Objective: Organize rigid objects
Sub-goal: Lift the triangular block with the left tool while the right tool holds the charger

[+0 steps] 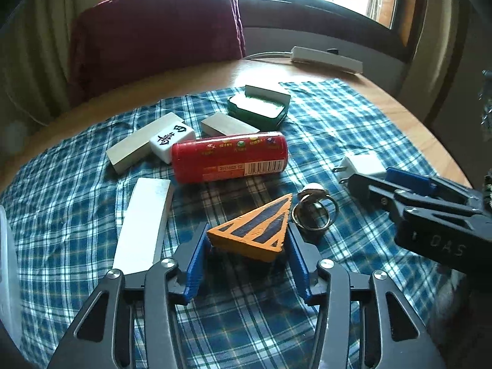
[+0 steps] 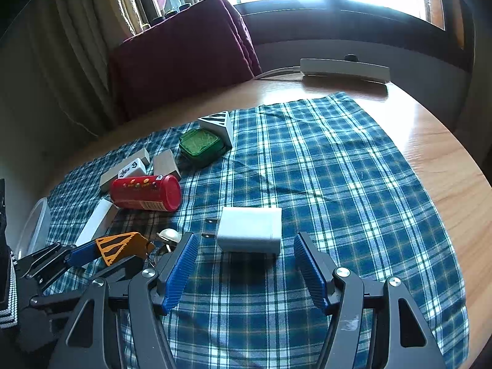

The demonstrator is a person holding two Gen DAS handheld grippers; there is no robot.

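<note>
Clamping orange wedge [image 1: 256, 233], left gripper [image 1: 246, 246], right gripper [image 2: 246, 255] wide around charger [image 2: 250, 229]

Clear container [image 1: 7, 276] is cut off by the left-wrist frame's left edge. Print on the red can [image 1: 229, 157] is too small to be read (barcode aside). Keyring [image 2: 166, 240] is half hidden behind a right-gripper finger
</note>
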